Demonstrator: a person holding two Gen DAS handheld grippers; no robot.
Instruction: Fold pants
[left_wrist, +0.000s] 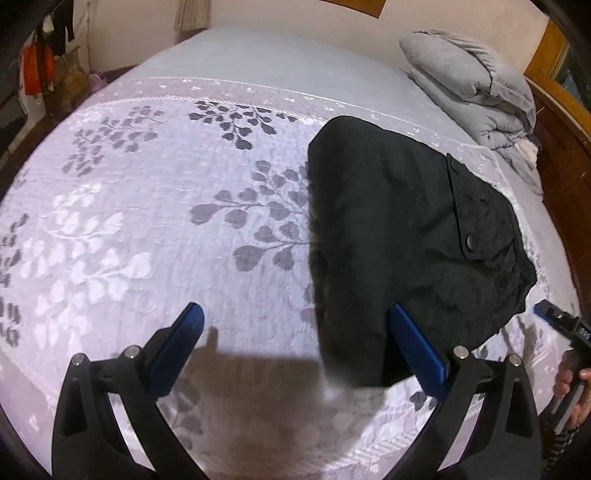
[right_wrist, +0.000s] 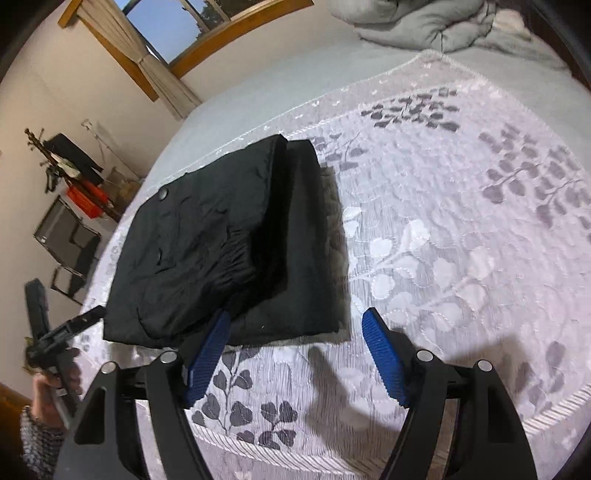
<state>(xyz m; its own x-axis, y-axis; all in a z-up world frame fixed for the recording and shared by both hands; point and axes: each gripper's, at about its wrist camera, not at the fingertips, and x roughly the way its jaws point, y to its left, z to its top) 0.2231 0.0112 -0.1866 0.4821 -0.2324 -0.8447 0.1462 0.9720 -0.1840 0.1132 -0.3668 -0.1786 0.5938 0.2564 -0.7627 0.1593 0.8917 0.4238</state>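
The black pants (left_wrist: 399, 236) lie folded into a thick rectangle on the leaf-patterned bedspread (left_wrist: 147, 221); a snap pocket flap faces up. My left gripper (left_wrist: 295, 314) is open and empty, above the spread, its right finger over the pants' near edge. In the right wrist view the folded pants (right_wrist: 221, 243) lie ahead and left. My right gripper (right_wrist: 297, 319) is open and empty, just short of their near edge. The right gripper shows at the far right of the left wrist view (left_wrist: 561, 321); the left gripper shows at the left of the right wrist view (right_wrist: 55, 332).
A folded grey duvet (left_wrist: 476, 85) sits at the head of the bed by the wooden headboard (left_wrist: 554, 122). Clothes and boxes (left_wrist: 48, 74) stand past the bed's far side. A window with curtains (right_wrist: 159, 55) and a chair (right_wrist: 70, 243) are beyond the bed.
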